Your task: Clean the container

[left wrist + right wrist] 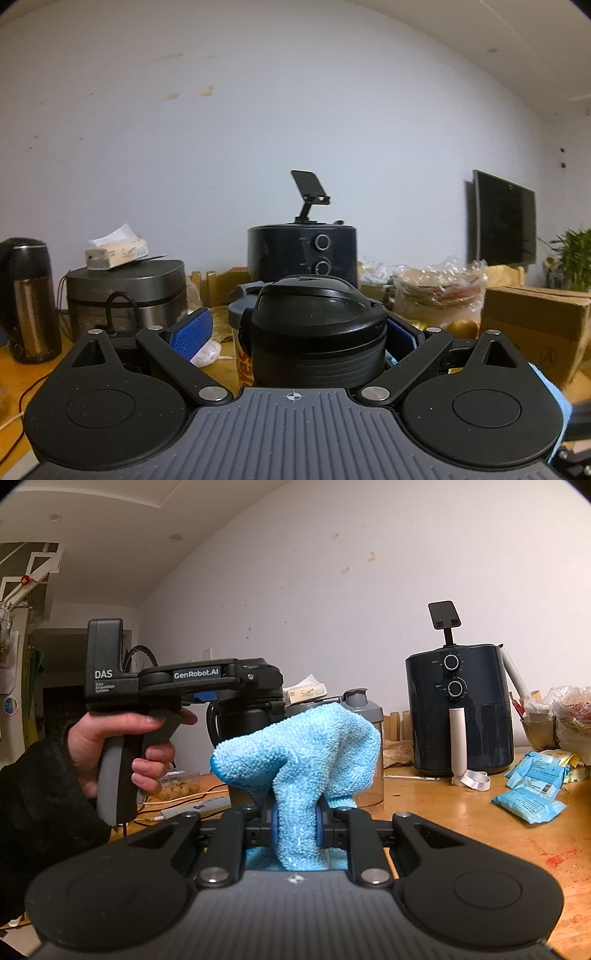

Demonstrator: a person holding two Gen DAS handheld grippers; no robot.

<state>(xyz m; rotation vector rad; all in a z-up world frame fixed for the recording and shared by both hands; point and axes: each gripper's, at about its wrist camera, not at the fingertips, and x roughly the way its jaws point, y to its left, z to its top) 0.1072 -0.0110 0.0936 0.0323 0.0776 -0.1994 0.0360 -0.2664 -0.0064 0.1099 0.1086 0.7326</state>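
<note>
So the black container (314, 332) sits upright between the left gripper (299, 328)'s blue pads (192, 332), lid on top, long axis vertical. Jaws stand wide around it; can't tell for sure whether the pads actually press it. The right gripper (295, 823) is clenched on a fluffy blue cloth (306, 746), which flops up just beside the container. Behind: an air fryer (458, 709), rice cooker (125, 295), grey shaker bottle (364, 709), blue packets (532, 786) on the wooden table (461, 812).
</note>
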